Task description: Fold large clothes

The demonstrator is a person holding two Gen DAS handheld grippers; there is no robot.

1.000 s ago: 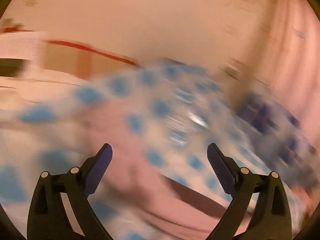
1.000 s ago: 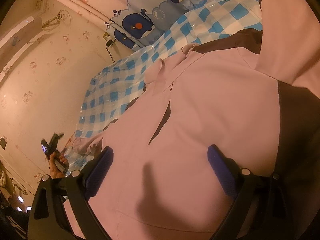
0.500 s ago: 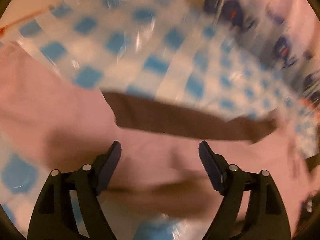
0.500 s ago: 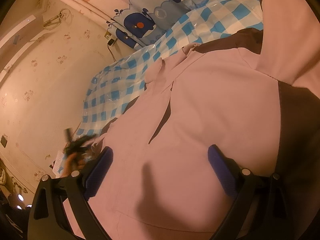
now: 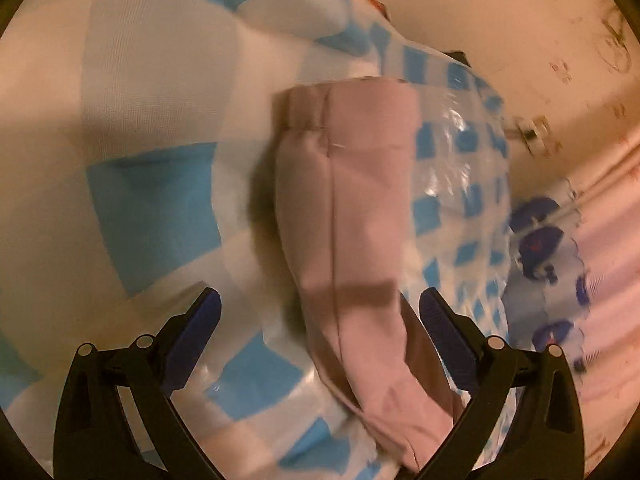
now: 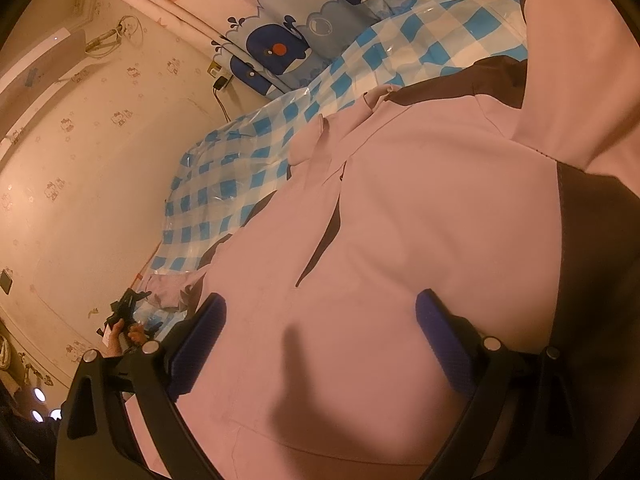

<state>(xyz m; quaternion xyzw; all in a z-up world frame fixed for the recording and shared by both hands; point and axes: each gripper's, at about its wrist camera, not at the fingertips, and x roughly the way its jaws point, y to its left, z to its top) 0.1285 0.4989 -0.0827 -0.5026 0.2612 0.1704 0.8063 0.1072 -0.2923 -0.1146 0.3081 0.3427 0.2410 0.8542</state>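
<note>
Left hand-held gripper: blue-padded fingers stand wide apart, clamped on nothing; it hovers over a sleeve.
Sleeve: a pale pink fabric sleeve with a stitched cuff lies lengthwise between and ahead of the left fingers, cuff end farthest from the gripper; a strip of dark brown lining shows along its edge next to the right-side finger. Contact between fingers and fabric cannot be told.
Right hand-held gripper: fingers likewise wide apart, gripping nothing; it is held low over the broad body of the garment.
Garment: the large pale pink fabric garment with dark brown panels is spread flat directly ahead of and beneath the right gripper; collar end far ahead, a brown panel to the gripper's right, a raised pink fold at far upper right.
Supporting cover: a blue-and-white checked cloth under clear plastic film lies under the garment in both views.
Background, right wrist view: a blue whale-print curtain beyond the cloth; a cream patterned wall to the left.
Cross-check: the left gripper appears small at lower left of the right wrist view, at the sleeve end.
</note>
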